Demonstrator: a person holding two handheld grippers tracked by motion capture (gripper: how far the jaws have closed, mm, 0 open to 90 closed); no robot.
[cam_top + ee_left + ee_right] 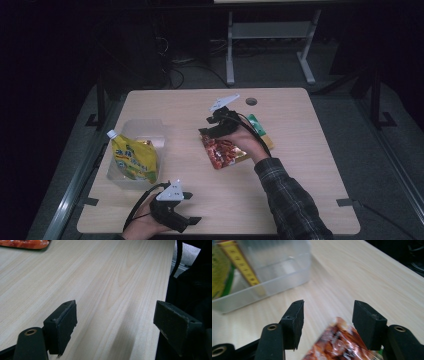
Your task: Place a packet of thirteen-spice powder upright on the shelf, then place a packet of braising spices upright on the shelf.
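A red snack packet [225, 152] lies flat near the middle of the wooden table [300, 165]. My right gripper [207, 131] hovers over the packet's far end, jaws open and pointing toward the clear plastic container [150, 127]. In the right gripper view, the packet [339, 342] shows low between the open jaws of that gripper [328, 307], untouched by the pads. A yellow spouted pouch [134, 160] stands in the container. My left gripper [192, 207] rests near the front edge, open and holding nothing [115, 307].
A green and yellow packet [256, 122] lies under the right hand, beside the red one. The container [274, 277] with the yellow pouch [222, 267] stands ahead of the right jaws. The table's right edge [167, 277] runs close to the left gripper.
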